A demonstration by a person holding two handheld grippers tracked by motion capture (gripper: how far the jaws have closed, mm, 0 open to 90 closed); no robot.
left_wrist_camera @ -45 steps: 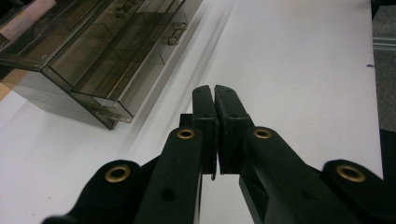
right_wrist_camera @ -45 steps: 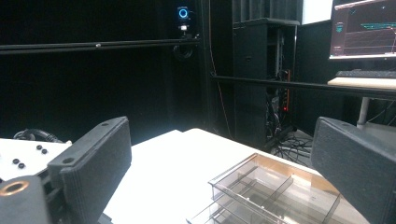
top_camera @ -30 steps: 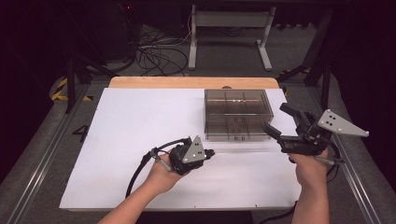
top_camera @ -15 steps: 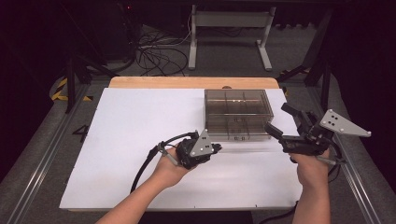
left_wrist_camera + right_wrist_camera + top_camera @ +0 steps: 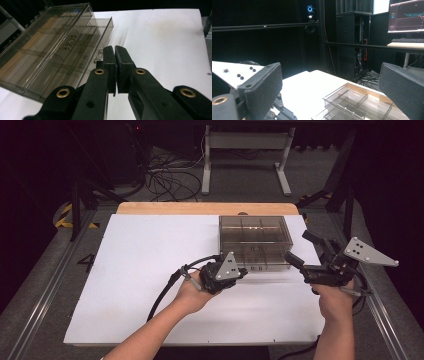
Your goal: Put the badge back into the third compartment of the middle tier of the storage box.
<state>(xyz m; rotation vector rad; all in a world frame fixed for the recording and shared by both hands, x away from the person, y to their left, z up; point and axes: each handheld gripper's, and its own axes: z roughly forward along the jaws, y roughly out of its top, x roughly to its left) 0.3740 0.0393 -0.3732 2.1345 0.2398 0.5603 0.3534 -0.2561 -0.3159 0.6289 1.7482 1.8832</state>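
A smoky clear organizer box point(image 5: 254, 240) with divided compartments stands at the back right of the white table top point(image 5: 145, 265). My left gripper point(image 5: 243, 271) lies low just in front of the box's near left corner, jaws shut with nothing between them. In the left gripper view, its shut tips point(image 5: 115, 51) point at the box point(image 5: 50, 45), whose lower drawer point(image 5: 98, 35) sticks out a little. My right gripper point(image 5: 301, 248) hovers at the box's right side, open wide and empty. The right gripper view shows its open fingers point(image 5: 330, 75) above the box point(image 5: 359, 102).
The table's wooden far edge point(image 5: 205, 208) lies just behind the box. Cables point(image 5: 170, 175) and a metal stand point(image 5: 245, 150) sit on the floor beyond it. A lit monitor point(image 5: 407, 15) stands off to one side. Bare white surface spreads left of the box.
My left gripper has moved right and slightly away from the person, up to the box's front. The right gripper and the box have stayed put.
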